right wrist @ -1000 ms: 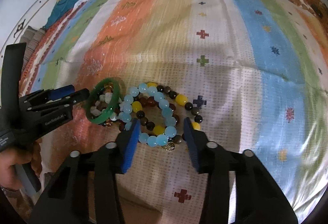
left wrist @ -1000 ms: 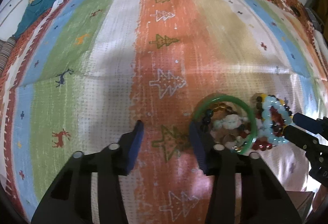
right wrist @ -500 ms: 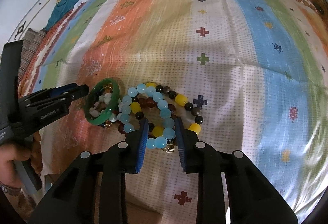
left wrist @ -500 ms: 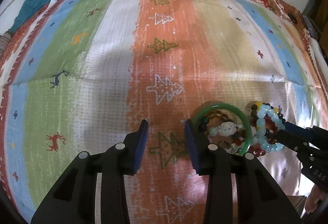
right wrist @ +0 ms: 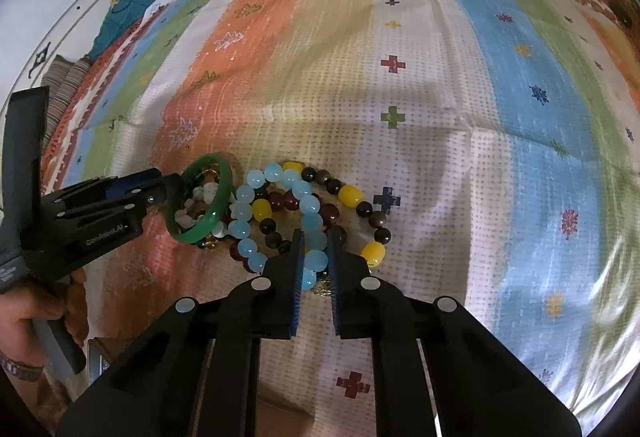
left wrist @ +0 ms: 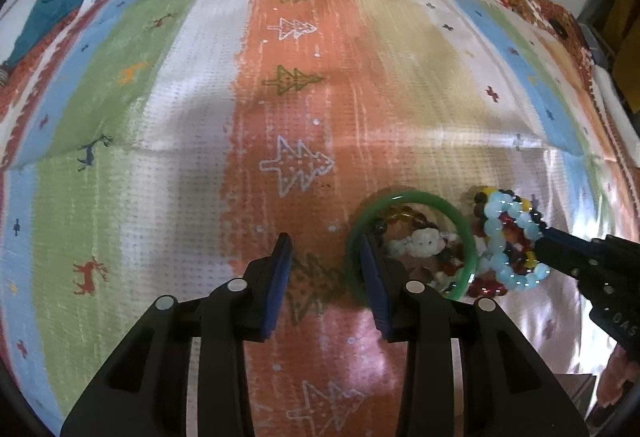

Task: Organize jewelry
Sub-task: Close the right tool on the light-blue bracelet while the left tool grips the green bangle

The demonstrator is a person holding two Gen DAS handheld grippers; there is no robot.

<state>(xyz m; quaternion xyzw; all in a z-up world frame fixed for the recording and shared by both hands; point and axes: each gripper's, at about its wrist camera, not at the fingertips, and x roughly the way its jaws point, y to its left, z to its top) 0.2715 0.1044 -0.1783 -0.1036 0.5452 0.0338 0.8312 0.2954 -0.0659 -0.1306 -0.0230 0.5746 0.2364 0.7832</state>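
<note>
Jewelry lies in one tangled heap on a striped bedspread (right wrist: pixel 440 97): a green bangle (right wrist: pixel 218 213) ringing small pale and amber beads, and beside it a blue bracelet (right wrist: pixel 308 213) looped with a dark-and-yellow strand (right wrist: pixel 350 195). Sorting probably means pulling pieces apart one by one, which explains both tools working the pile. The right gripper (right wrist: pixel 316 257) has its fingers pinched on the blue bracelet's beads, apparently to lift it clear. The left gripper (left wrist: pixel 324 261) is part spread, one finger (left wrist: pixel 370 261) inside the bangle, the other on bare cloth, likely to pin or take it. Readable writing: "GenRobot.AI" on the left tool, "BAS" on the right.
</note>
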